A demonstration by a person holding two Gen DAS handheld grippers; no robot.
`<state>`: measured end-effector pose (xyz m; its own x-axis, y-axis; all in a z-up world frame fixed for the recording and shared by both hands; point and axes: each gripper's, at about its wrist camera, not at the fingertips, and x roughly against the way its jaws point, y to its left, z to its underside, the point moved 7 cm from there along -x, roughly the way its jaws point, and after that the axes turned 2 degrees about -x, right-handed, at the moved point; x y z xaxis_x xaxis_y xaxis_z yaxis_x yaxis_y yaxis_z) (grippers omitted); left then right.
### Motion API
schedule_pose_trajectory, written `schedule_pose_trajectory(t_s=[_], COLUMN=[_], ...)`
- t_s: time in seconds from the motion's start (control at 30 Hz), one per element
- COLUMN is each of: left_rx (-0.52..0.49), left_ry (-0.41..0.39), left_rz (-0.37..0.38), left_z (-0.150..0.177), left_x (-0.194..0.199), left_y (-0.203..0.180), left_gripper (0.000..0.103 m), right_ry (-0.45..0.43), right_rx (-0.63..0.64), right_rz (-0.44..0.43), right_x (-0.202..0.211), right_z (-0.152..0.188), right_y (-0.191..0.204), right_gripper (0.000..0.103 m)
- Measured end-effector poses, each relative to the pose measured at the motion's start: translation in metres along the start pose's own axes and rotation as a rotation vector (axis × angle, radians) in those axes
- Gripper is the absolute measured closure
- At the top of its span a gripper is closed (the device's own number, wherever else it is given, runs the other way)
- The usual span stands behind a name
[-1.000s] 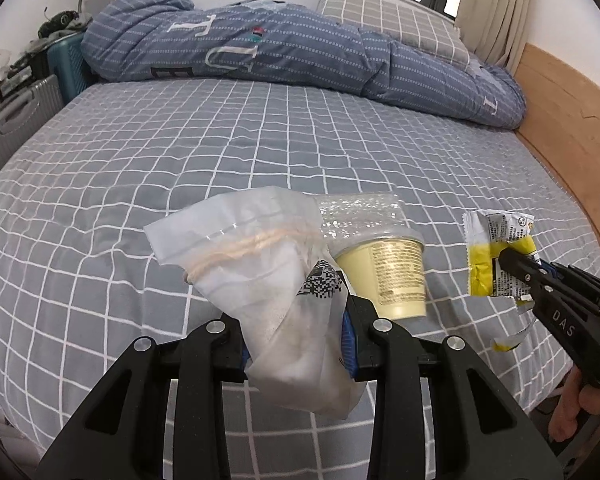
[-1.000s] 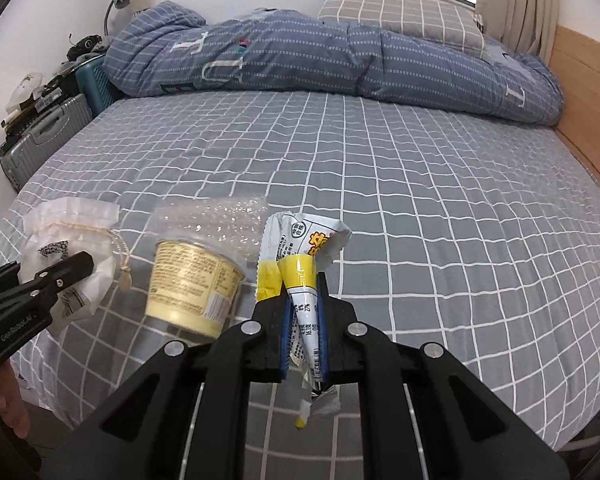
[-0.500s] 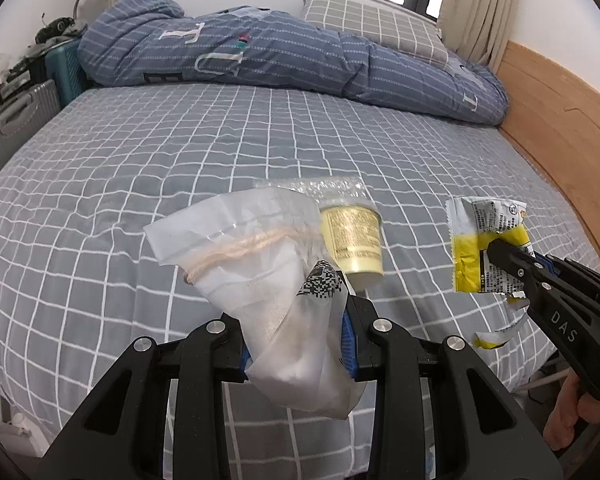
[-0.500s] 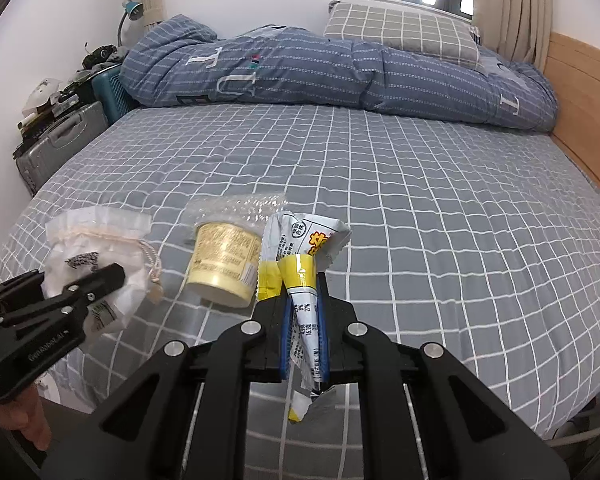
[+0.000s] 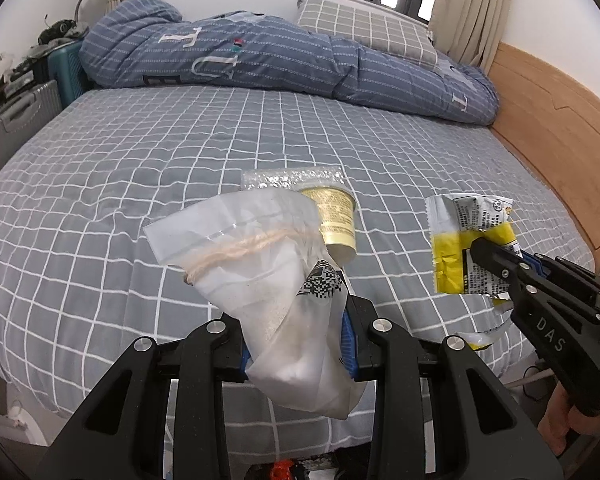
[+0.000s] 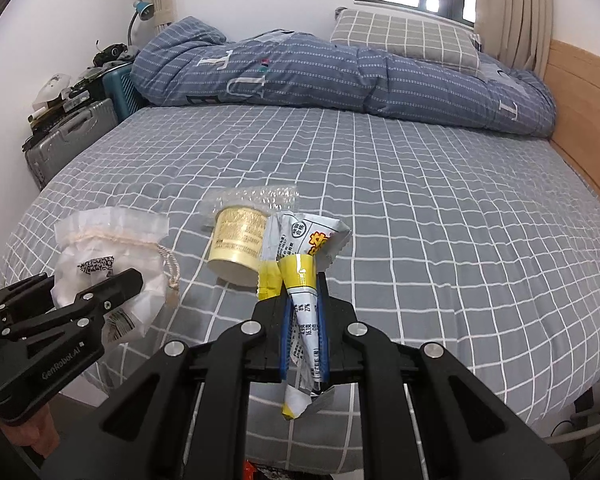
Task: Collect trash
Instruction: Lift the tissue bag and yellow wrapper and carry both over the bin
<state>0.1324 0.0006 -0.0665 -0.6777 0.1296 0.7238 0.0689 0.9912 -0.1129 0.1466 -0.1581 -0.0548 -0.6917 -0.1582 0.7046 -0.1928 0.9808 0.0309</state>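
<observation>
My left gripper is shut on a white drawstring bag with a QR label, held above the bed's near edge. The same bag and left gripper show at the left of the right wrist view. My right gripper is shut on a crumpled yellow and white snack wrapper; in the left wrist view the wrapper hangs from the right gripper. A pale yellow cup lies on its side on the bed beside a clear bubble-wrap piece.
The bed has a grey checked sheet, a rolled blue duvet and a checked pillow at the far end. A wooden headboard runs along the right. Suitcases stand at the left.
Both grippers have drawn back from the bed and risen slightly, each still holding its trash. The cup and bubble wrap look farther away and stay on the sheet.
</observation>
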Motion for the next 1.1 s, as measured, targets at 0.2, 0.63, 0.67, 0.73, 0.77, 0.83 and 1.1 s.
schedule_pose_trajectory(t_s=[0.2,0.63,0.67,0.73,0.77,0.83,1.1], left_rx=[0.001,-0.004,-0.004,-0.007,-0.009,-0.011,-0.005], left_ry=[0.004,0.004,0.004,0.006,0.006,0.009,0.015], left_rz=[0.001,0.019,0.02,0.025,0.026,0.027,0.033], left_z=[0.01,0.032,0.032,0.035,0.037,0.04,0.054], left_x=[0.005,0.023,0.024,0.025,0.026,0.027,0.037], left_y=[-0.005,-0.019,-0.02,-0.023,-0.024,-0.027,-0.031], left_gripper=[0.072,0.072,0.072,0.072,0.072,0.071,0.072], right_ry=[0.002,0.0,-0.001,-0.004,-0.005,-0.008,-0.011], right_rx=[-0.008,-0.023,-0.025,-0.029,-0.03,-0.029,-0.031], right_rz=[-0.005,-0.001,0.0,0.002,0.002,0.004,-0.006], right_x=[0.014,0.037,0.039,0.043,0.045,0.048,0.062], right_z=[0.014,0.036,0.038,0.04,0.041,0.043,0.054], right_y=[0.001,-0.006,-0.007,-0.009,-0.009,-0.01,-0.009], right_gripper=[0.093,0.093,0.093,0.093,0.093,0.093,0.093])
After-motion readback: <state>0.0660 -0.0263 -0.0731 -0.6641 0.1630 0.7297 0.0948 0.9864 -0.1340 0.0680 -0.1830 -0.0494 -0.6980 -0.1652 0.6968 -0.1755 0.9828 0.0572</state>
